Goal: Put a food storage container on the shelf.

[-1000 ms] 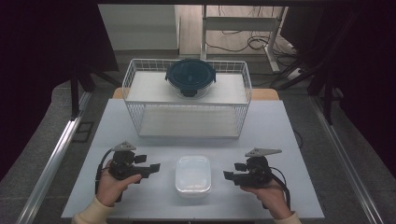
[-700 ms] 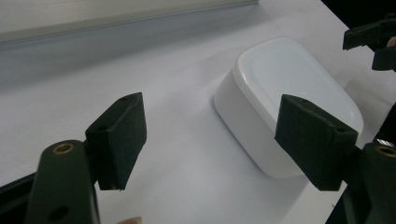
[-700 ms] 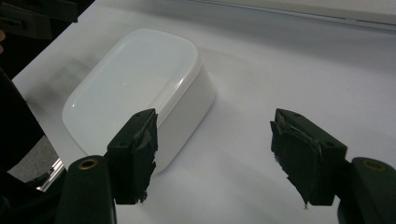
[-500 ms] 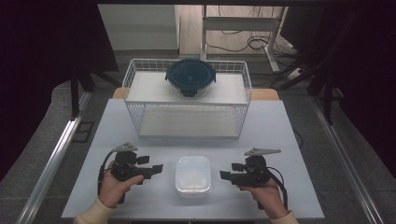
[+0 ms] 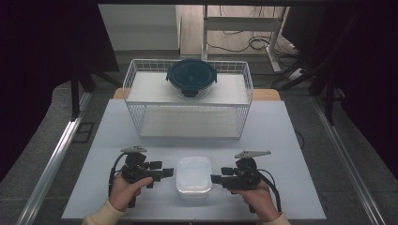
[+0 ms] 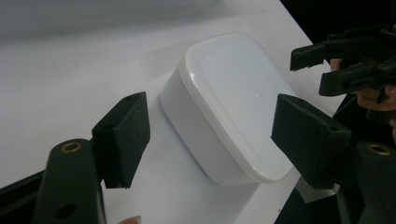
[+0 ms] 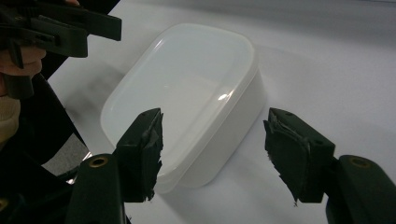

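I had just narrowed both spread tools, left tool [image 5: 166, 174] and right tool [image 5: 216, 179], flanking the untouched white container [image 5: 194, 174], ready to grasp.

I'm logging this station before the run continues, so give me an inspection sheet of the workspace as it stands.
Surface: white table, bare around the work.
Job's things: white lidded container at the front centre, lid on, resting on the table between the two grippers.
Clutter: white wire basket at the back, a dark round lidded bowl on its upper shelf.
Grippers: left gripper and right gripper both open, jaws pointing at the container from either side, not touching it; both sets of jaws have just closed a little.
Cables: one black cable loops from the left gripper; more lie on the floor behind.
Surroundings: dark curtains, grey floor, metal rails.
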`<move>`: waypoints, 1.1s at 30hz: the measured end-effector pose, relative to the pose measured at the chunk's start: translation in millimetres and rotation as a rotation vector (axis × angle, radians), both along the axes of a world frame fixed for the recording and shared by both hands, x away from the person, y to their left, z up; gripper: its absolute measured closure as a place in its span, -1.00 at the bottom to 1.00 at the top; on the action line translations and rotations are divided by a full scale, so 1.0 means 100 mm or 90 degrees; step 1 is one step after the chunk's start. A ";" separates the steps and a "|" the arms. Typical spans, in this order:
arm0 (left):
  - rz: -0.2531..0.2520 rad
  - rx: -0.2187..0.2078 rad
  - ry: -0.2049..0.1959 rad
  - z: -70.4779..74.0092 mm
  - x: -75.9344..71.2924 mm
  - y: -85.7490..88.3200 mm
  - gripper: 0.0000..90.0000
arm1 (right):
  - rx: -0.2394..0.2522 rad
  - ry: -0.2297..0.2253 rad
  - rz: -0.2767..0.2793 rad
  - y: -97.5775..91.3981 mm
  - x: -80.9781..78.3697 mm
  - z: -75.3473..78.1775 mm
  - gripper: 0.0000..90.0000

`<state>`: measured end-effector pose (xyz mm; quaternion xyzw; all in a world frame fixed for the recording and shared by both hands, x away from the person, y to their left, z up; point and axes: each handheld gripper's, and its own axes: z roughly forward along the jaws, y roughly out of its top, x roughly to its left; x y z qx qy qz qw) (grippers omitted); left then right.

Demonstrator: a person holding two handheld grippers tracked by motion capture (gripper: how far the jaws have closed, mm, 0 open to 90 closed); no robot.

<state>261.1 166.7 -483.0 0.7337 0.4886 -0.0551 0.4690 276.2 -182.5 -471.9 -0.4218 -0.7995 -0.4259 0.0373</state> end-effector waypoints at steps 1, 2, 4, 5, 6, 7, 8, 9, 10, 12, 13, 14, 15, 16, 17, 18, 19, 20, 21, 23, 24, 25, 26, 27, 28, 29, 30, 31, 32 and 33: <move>0.000 0.000 0.000 0.00 0.00 0.00 -0.37 | 0.000 0.000 0.000 0.00 0.00 0.00 -0.18; 0.003 -0.009 0.014 -0.02 0.02 -0.01 -0.36 | 0.002 0.003 -0.002 0.01 0.00 -0.01 -0.16; 0.006 -0.016 0.030 -0.05 0.04 -0.02 -0.36 | 0.002 0.005 -0.006 0.02 0.02 -0.02 -0.15; 0.006 -0.020 0.037 -0.07 0.04 -0.04 -0.35 | 0.004 0.007 -0.009 0.03 0.02 -0.02 -0.14; 0.006 -0.021 0.043 -0.07 0.05 -0.05 -0.35 | 0.004 0.010 -0.011 0.04 0.03 -0.02 -0.13; 0.006 -0.021 0.043 -0.07 0.05 -0.05 -0.34 | 0.004 0.011 -0.010 0.05 0.04 -0.03 -0.12; 0.007 -0.025 0.050 -0.09 0.06 -0.09 -0.33 | 0.004 0.012 -0.011 0.07 0.05 -0.03 -0.11; 0.007 -0.025 0.050 -0.09 0.06 -0.09 -0.32 | 0.004 0.012 -0.011 0.07 0.05 -0.03 -0.11; 0.007 -0.031 0.058 -0.09 0.07 -0.10 -0.31 | 0.007 0.018 -0.013 0.10 0.08 -0.04 -0.08; 0.011 -0.050 0.078 -0.12 0.11 -0.14 -0.29 | 0.008 0.026 -0.019 0.13 0.13 -0.04 -0.06; 0.013 -0.053 0.086 -0.13 0.13 -0.14 -0.28 | 0.009 0.029 -0.021 0.14 0.15 -0.04 -0.05; 0.014 -0.060 0.092 -0.15 0.15 -0.14 -0.26 | 0.009 0.031 -0.023 0.16 0.17 -0.05 -0.04; 0.012 -0.066 0.099 -0.16 0.17 -0.14 -0.25 | 0.010 0.035 -0.024 0.18 0.19 -0.05 -0.04; 0.010 -0.071 0.103 -0.17 0.18 -0.15 -0.24 | 0.010 0.037 -0.026 0.19 0.20 -0.06 -0.03; 0.010 -0.071 0.103 -0.17 0.18 -0.15 -0.23 | 0.010 0.037 -0.026 0.19 0.20 -0.06 -0.03; 0.009 -0.071 0.107 -0.19 0.18 -0.15 -0.23 | 0.011 0.039 -0.026 0.20 0.20 -0.07 -0.03; 0.008 -0.075 0.114 -0.22 0.19 -0.14 -0.21 | 0.006 0.044 -0.025 0.21 0.20 -0.11 -0.01; 0.008 -0.086 0.126 -0.26 0.19 -0.13 -0.20 | 0.008 0.045 -0.026 0.21 0.20 -0.11 0.00; 0.008 -0.086 0.126 -0.26 0.19 -0.13 -0.18 | 0.008 0.045 -0.026 0.21 0.20 -0.11 0.00; 0.006 -0.093 0.134 -0.30 0.20 -0.12 -0.15 | 0.008 0.049 -0.028 0.21 0.19 -0.12 0.02; 0.006 -0.093 0.132 -0.29 0.20 -0.12 -0.13 | 0.013 0.054 -0.027 0.21 0.18 -0.13 0.03; 0.006 -0.093 0.132 -0.29 0.20 -0.12 -0.11 | 0.013 0.054 -0.027 0.21 0.18 -0.13 0.03; -0.001 -0.099 0.133 -0.29 0.19 -0.14 -0.08 | 0.014 0.057 -0.025 0.22 0.18 -0.14 0.05; -0.001 -0.099 0.133 -0.29 0.19 -0.14 -0.06 | 0.014 0.057 -0.025 0.22 0.18 -0.14 0.05; -0.006 -0.097 0.137 -0.31 0.20 -0.15 -0.04 | 0.015 0.061 -0.026 0.23 0.19 -0.16 0.06; -0.009 -0.098 0.140 -0.32 0.20 -0.16 -0.02 | 0.017 0.065 -0.024 0.23 0.19 -0.17 0.07; -0.013 -0.099 0.144 -0.32 0.20 -0.17 0.00 | 0.019 0.069 -0.025 0.23 0.19 -0.18 0.08; -0.017 -0.102 0.149 -0.33 0.21 -0.17 0.03 | 0.021 0.072 -0.027 0.23 0.19 -0.18 0.10; -0.019 -0.106 0.153 -0.33 0.21 -0.18 0.06 | 0.022 0.075 -0.027 0.23 0.19 -0.19 0.12; -0.020 -0.107 0.156 -0.33 0.21 -0.19 0.09 | 0.023 0.077 -0.029 0.23 0.19 -0.19 0.13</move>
